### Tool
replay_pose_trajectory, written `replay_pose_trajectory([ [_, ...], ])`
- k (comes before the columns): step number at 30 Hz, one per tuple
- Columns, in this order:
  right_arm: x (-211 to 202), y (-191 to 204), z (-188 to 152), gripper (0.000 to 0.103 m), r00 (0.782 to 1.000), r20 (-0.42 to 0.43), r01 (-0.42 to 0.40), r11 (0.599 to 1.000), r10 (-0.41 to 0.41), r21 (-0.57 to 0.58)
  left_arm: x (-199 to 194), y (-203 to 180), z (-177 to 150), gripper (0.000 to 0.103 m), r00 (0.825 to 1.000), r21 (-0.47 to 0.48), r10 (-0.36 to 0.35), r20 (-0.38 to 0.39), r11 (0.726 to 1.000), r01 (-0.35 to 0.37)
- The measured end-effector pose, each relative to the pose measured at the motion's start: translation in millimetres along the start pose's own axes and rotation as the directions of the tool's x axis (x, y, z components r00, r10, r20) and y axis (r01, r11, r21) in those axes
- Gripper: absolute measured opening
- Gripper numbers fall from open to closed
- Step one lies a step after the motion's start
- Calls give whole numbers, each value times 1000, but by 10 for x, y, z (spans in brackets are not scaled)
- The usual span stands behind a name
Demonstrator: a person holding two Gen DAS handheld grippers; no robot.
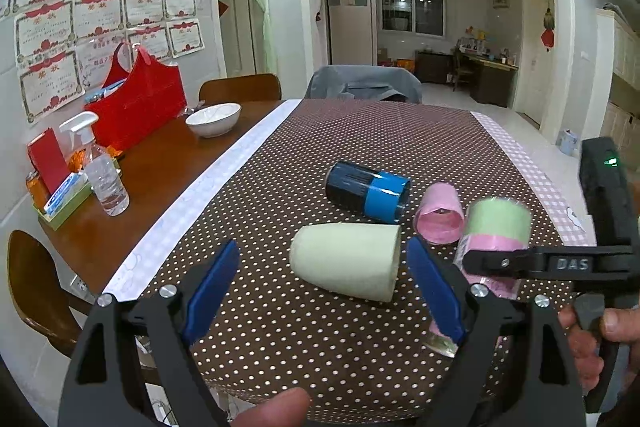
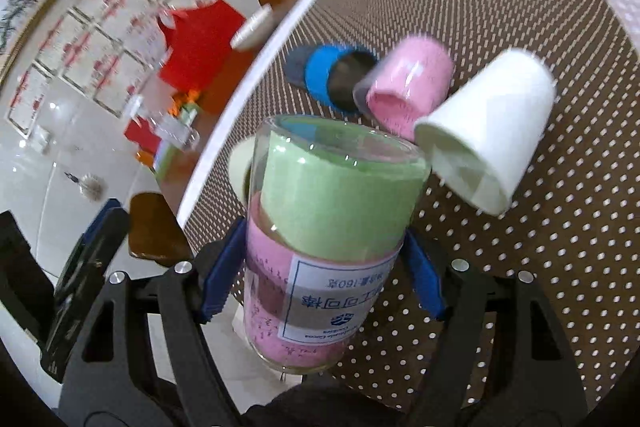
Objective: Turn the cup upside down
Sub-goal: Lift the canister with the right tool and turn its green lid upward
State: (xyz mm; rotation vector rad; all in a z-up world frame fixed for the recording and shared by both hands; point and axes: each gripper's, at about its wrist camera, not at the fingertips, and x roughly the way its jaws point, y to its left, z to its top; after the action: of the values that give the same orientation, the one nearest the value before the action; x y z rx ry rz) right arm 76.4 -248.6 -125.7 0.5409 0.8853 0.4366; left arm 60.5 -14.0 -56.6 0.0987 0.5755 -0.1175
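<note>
Glass cup (image 2: 320,227) with green and pink bands, clamped between right gripper (image 2: 324,267) fingers. Left gripper (image 1: 324,291) fingers spread wide, gripping nothing, near pale green cup (image 1: 346,261) lying on dotted surface (image 1: 320,131).

Your right gripper (image 2: 324,275) holds a glass cup (image 2: 324,239) between its fingers, off the table (image 1: 320,327). Three cups lie on their sides there: a paper cup (image 1: 346,261) nearest, between your left gripper's (image 1: 324,291) spread fingers, a taped cup (image 1: 366,193) farther, and a small cup (image 1: 438,215) right of it. A bowl (image 1: 214,119) sits far left, a bag (image 1: 138,103) beside it.
</note>
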Motion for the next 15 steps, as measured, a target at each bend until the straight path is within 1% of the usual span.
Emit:
replay_pose_trajectory([
  [3,-187,75,2,72,996,91,14,999,-10,-43,-12,-123,31,84,1000,18,-13,5,1000,13],
  [5,-400,142,-5,72,983,180,48,995,-31,-88,-12,-223,52,84,1000,30,-27,7,999,27],
  [7,-602,192,-19,72,965,257,91,988,-58,-121,-18,-327,70,84,999,44,-43,11,998,42],
  [8,-692,214,-31,72,952,295,120,983,-75,-136,-23,-377,78,84,999,51,-49,13,998,49],
  [10,-904,234,-54,72,917,379,198,966,-123,-165,-30,-468,90,84,998,63,-62,15,996,61],
  [12,-1006,233,-64,72,888,429,262,948,-164,-180,-36,-545,98,84,997,74,-74,16,995,73],
  [13,-1066,208,-75,72,870,455,302,935,-191,-185,-40,-594,102,84,997,80,-82,16,994,80],
  [15,-1112,144,-86,72,842,487,360,914,-233,-185,-46,-672,109,84,996,90,-93,17,992,91],
])
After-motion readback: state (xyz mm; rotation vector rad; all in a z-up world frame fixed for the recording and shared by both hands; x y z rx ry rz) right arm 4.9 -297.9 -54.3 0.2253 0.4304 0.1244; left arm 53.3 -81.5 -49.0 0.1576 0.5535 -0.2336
